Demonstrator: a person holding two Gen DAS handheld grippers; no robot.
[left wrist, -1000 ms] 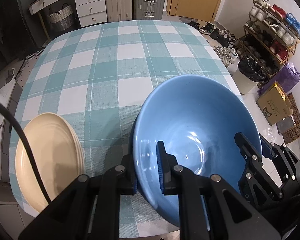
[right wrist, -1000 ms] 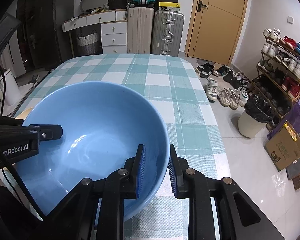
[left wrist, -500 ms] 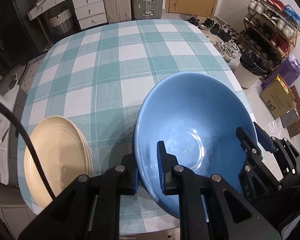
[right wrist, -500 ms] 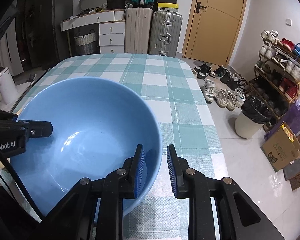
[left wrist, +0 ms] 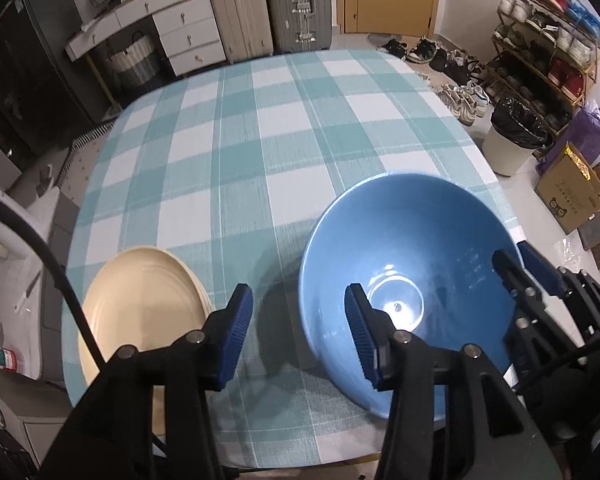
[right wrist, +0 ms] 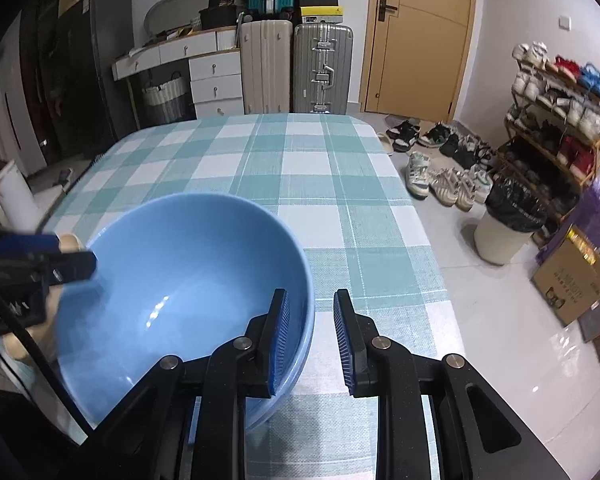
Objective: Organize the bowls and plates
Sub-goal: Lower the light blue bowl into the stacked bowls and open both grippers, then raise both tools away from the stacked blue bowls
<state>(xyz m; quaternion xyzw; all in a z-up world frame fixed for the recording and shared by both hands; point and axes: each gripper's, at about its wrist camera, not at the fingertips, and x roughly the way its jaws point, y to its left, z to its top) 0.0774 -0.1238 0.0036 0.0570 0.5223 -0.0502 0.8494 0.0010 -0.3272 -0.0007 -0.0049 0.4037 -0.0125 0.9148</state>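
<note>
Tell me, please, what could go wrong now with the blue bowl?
1. The left gripper is open around the rim of the blue bowl, so at most the right gripper holds it; it could tip or slip.
2. The bowl is near the table edge; a push might send it to the floor.
3. One left finger is inside the bowl; a careless pull could hook the rim or bump the beige plate.

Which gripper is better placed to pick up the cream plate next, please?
Left. The left gripper is open and sits right beside the cream plate. The right gripper straddles the opposite rim of the blue bowl, so the bowl lies between it and the plate.
</note>
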